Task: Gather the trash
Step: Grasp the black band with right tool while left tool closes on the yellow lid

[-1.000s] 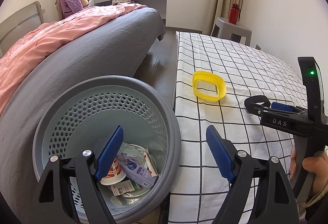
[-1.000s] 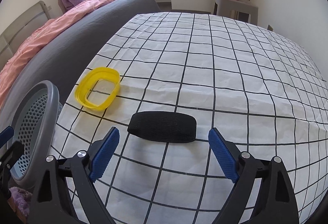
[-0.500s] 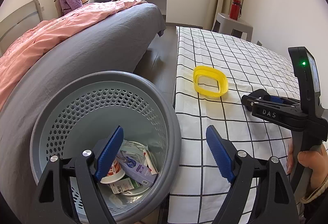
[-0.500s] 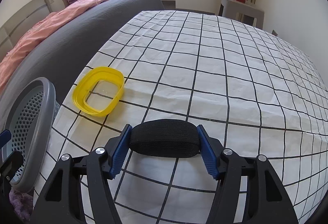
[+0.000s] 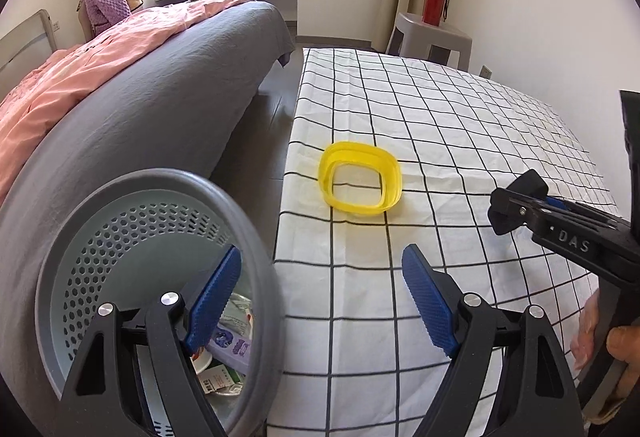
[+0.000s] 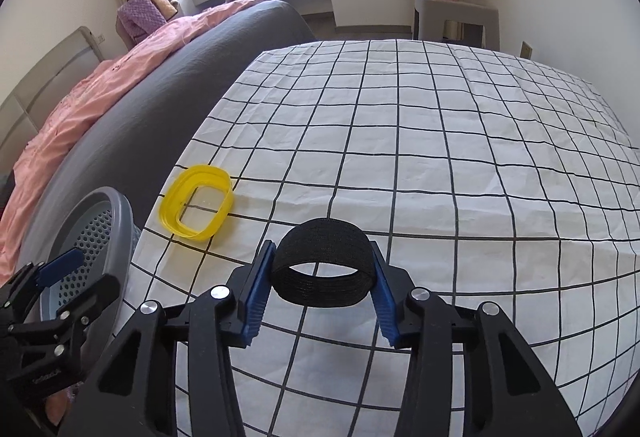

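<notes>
Right gripper [image 6: 320, 283] closing, pads squeezing black elastic band [image 6: 323, 267]; soft loop buckling, risking slip before reaching bin [image 6: 100, 233]. Left gripper [image 5: 320, 301] gaping apart, empty, beside bin.

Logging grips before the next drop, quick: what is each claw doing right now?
Left claw: open, nothing between its jaws, above the basket rim.
Right claw: jaws closing on the black band, pads pressing both its sides.

Your right gripper [image 6: 322, 291] closes at lower centre, pads pressing a band; your left gripper [image 5: 320, 301] gapes wide, lower frame
</notes>
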`<act>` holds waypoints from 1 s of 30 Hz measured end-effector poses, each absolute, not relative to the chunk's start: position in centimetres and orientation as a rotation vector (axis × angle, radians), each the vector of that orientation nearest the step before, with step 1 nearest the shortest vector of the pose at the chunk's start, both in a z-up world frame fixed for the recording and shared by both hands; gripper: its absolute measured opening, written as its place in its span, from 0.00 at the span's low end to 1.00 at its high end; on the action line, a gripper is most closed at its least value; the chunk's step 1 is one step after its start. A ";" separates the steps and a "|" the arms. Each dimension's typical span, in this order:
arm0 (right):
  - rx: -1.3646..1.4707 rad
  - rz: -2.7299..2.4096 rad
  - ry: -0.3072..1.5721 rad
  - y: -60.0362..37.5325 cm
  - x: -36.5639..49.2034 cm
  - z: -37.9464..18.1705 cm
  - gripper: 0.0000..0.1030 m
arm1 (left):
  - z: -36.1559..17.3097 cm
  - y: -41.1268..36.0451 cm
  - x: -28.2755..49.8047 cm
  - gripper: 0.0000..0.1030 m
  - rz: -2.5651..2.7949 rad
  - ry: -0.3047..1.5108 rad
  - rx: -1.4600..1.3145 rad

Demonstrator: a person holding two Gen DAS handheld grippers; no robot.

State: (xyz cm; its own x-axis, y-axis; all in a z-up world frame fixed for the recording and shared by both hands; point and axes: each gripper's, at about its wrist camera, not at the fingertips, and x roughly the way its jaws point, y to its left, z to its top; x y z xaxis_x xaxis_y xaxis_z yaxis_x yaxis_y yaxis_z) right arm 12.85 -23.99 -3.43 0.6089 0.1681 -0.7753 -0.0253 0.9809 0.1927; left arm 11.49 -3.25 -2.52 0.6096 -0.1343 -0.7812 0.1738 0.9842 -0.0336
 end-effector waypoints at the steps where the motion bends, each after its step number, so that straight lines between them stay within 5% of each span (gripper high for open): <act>1: 0.174 0.110 0.906 -24.3 12.7 -3.2 0.43 | -2.6 -3.7 12.1 0.77 -0.184 0.907 0.048; 27: 0.264 0.141 0.862 -27.0 11.5 -0.7 0.43 | -7.2 -9.0 21.7 0.77 -0.191 1.049 0.117; 30: 0.265 0.141 0.857 -27.0 11.5 -0.5 0.43 | -7.3 -9.0 21.7 0.69 -0.183 1.047 0.116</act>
State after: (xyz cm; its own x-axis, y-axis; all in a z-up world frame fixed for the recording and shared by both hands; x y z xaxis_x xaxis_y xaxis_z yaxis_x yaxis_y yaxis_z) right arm 11.49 -27.05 -0.53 0.6479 0.2288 -0.7266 -0.0166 0.9578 0.2868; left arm 21.74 -9.03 -7.26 0.4866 -0.0952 -0.8684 0.2054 0.9787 0.0078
